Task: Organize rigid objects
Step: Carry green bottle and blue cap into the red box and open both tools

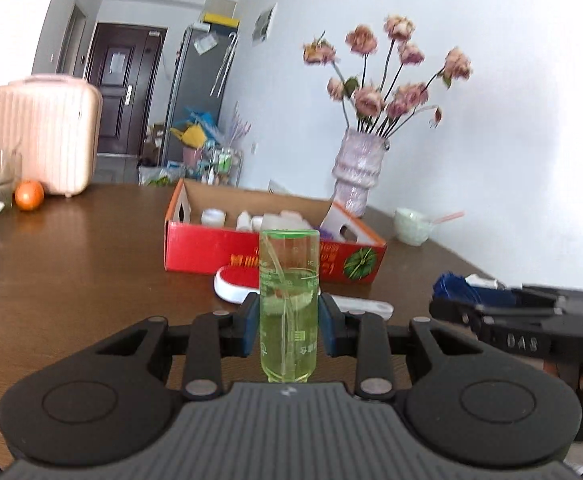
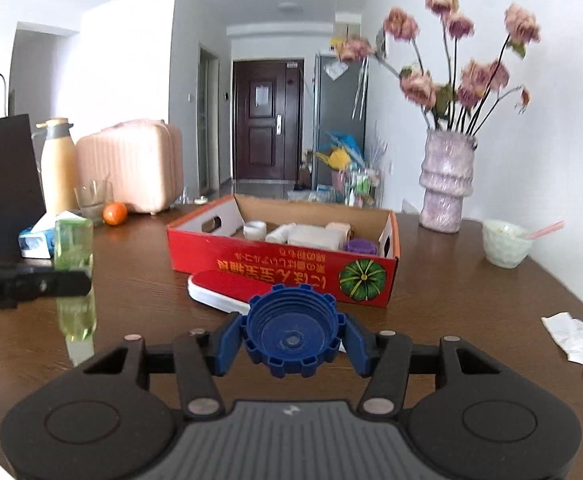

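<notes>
Far left of the tabletop (image 2: 131, 280): drinking glass (image 2: 91, 198), orange (image 2: 114, 213) and pink case (image 2: 139, 164), all well clear of the work. Left gripper (image 1: 289, 330) has its jaws drawn in tight on a green bottle (image 1: 288, 300), gripped at mid-body, upright, held off the tabletop; the right wrist view shows the same bottle hanging above the wood with the jaws across it. Risk: the wall is smooth and round and the grip band narrow, so a quick swing could let it pivot or slide down. Centre: red box (image 2: 283, 264), open-topped, already holding white jars and a purple lid; a red and white brush (image 2: 215, 290) lies just in front, against the near wall. A low approach could clip that wall or shove the brush. Right gripper (image 2: 291, 338) has its jaws part-way in on a blue cap (image 2: 291, 332), pinched by its notched rim; a notch may slip and tilt it out. The two grippers sit near each other, so both heading for the box could collide. Right: vase (image 2: 445, 184) of dried flowers and a bowl (image 2: 505, 242), near the box's right end, liable to a knock on a wide swing.
</notes>
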`<control>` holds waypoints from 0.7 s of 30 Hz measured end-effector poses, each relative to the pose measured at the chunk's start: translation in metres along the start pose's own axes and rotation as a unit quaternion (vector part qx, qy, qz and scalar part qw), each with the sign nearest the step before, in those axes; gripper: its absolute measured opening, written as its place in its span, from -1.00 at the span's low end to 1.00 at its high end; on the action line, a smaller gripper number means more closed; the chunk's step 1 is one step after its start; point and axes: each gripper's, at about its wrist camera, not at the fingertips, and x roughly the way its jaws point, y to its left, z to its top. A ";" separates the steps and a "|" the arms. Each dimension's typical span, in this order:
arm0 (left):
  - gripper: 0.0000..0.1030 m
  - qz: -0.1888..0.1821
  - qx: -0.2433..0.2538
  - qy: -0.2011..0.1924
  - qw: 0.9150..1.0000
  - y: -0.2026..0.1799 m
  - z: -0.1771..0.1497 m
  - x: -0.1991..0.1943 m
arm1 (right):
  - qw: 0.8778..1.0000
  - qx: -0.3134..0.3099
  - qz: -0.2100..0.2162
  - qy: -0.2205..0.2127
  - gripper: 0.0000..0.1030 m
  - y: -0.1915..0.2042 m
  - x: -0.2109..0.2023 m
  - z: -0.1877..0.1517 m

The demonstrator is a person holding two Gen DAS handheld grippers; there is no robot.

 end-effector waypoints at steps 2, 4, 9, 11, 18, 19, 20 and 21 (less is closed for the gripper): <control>-0.40 -0.001 0.001 -0.010 1.000 0.002 0.005 -0.008 | 1.000 -0.001 0.001 -0.005 0.04 0.002 -0.009 -0.002; -0.40 -0.001 0.004 -0.015 1.000 0.006 0.013 -0.012 | 1.000 0.001 -0.001 -0.006 0.04 0.002 -0.012 -0.002; -0.40 -0.022 0.010 0.008 1.000 0.022 0.048 0.007 | 1.000 0.002 -0.008 -0.014 0.04 -0.003 -0.008 0.011; -0.40 -0.027 0.019 0.014 0.999 0.027 0.064 0.019 | 1.000 0.005 -0.008 -0.017 0.04 -0.007 -0.003 0.018; -0.40 -0.034 0.030 0.064 0.997 0.051 0.129 0.110 | 1.000 0.014 -0.013 -0.017 0.04 -0.029 0.049 0.058; -0.40 -0.039 0.032 0.080 0.996 0.055 0.140 0.132 | 1.000 0.022 -0.011 -0.013 0.04 -0.036 0.063 0.067; -0.40 -0.039 0.031 0.088 0.995 0.059 0.147 0.148 | 1.000 0.027 -0.010 -0.009 0.04 -0.042 0.077 0.075; -0.40 -0.034 0.038 0.102 0.993 0.062 0.154 0.170 | 0.999 0.033 -0.009 -0.002 0.04 -0.047 0.091 0.083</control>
